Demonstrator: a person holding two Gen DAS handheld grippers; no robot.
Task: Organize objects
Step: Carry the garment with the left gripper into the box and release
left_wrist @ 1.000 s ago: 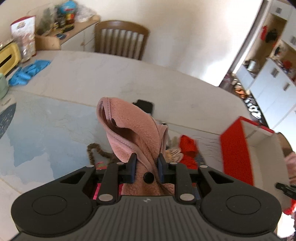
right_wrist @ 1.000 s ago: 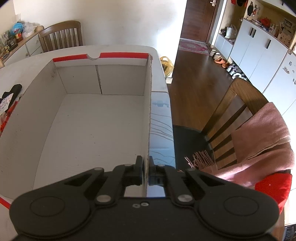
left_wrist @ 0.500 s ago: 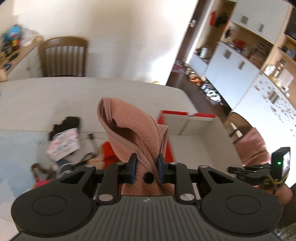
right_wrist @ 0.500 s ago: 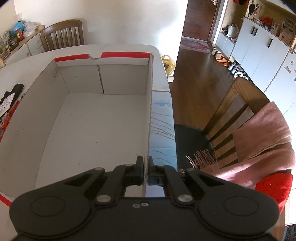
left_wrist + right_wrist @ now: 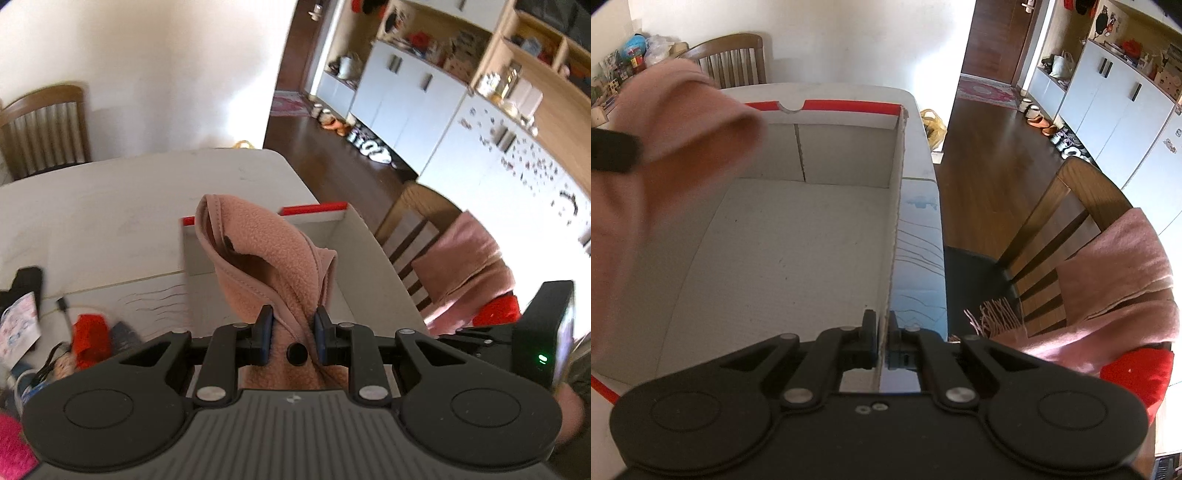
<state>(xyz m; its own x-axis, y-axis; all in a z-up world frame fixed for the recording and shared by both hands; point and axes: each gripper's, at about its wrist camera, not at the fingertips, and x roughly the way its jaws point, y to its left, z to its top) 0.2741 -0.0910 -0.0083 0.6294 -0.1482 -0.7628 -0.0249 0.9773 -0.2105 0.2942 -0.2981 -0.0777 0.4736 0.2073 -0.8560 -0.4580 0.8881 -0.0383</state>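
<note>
The left gripper's (image 5: 291, 330) fingers (image 5: 264, 330) are closed on a bunched pink fleece cloth (image 5: 266, 254), which stands up between and ahead of them and hangs over the near-left part of the box. The right gripper's (image 5: 882, 343) fingers (image 5: 870, 343) are pinched almost together on the thin right-hand wall of a large white cardboard box with a red rim (image 5: 849, 107), one finger inside the wall and one outside, apparently to steady it.

Ahead of the right fingers the box floor shows bare white card; nothing lies in it where the cloth does not hide it. By my reading the sorting has barely started: the fleece is the first piece, carried over the box but not yet let go.

Left of the left fingers, a scatter waits on the pale worktop (image 5: 110, 206): a red knitted item (image 5: 90, 334), a printed paper packet (image 5: 20, 325), a black object (image 5: 26, 280) and a bright pink scrap (image 5: 13, 441) at the frame edge.

Right of the right fingers, off the worktop, a wooden chair (image 5: 1067, 206) carries a pink fringed scarf (image 5: 1115, 280).
</note>
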